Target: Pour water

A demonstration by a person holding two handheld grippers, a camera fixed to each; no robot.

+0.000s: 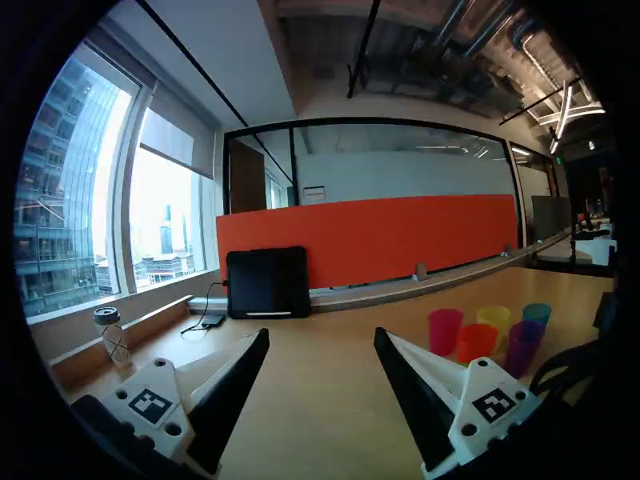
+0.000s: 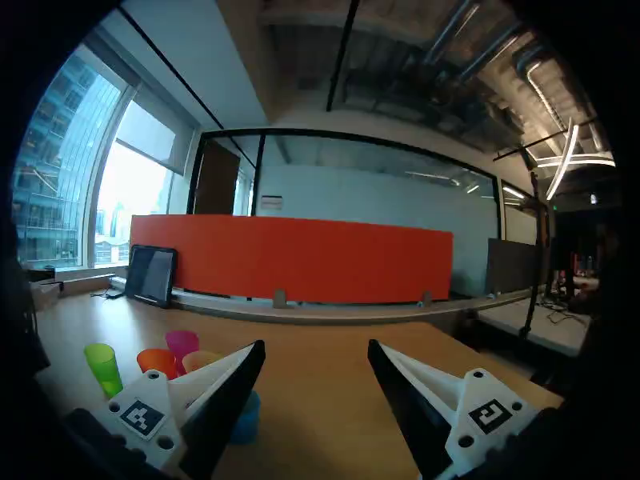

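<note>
Left gripper point(image 1: 321, 331) hovers level over the wooden table point(image 1: 336, 400), fingers spread wide and holding nothing. A cluster of coloured plastic cups point(image 1: 476, 342) stands beyond its right finger. Right gripper point(image 2: 316, 344) likewise gapes empty, with the cups by its left finger, which partly hides a blue cup point(image 2: 248, 420). Their contents cannot be made out.

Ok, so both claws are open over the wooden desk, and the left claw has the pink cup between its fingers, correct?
No. The left claw and right claw are both open over the wooden desk, but the left one has nothing between its fingers: the left gripper view shows the pink cup standing farther off on the desk, beside the orange cup.
</note>
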